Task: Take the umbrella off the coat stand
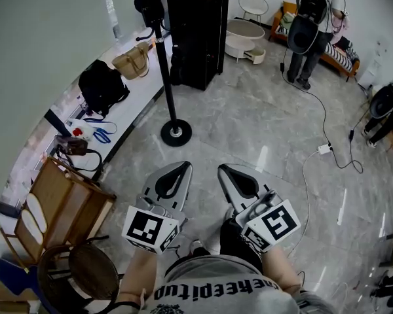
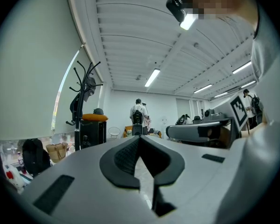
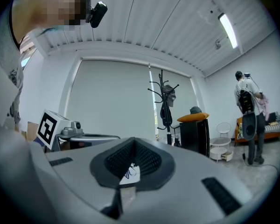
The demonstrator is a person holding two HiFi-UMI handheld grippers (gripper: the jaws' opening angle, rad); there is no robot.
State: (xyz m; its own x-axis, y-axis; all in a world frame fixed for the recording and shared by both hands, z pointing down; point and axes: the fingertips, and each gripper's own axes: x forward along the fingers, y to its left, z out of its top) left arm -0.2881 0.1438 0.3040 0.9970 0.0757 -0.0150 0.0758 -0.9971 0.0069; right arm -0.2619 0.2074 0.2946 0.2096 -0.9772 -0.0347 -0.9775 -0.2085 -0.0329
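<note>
Along the left wall runs a white ledge carrying bags. Just beside its edge stands the coat stand, with the black umbrella hanging near its top. Open floor spreads rightward to a trailing cable. The left gripper and right gripper are both closed and empty, well apart from the umbrella.

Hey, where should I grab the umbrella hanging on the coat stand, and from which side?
Probably grip the umbrella around its folded mid-body, approaching level from the open room side: it hangs upright, close beside the coat stand pole.
</note>
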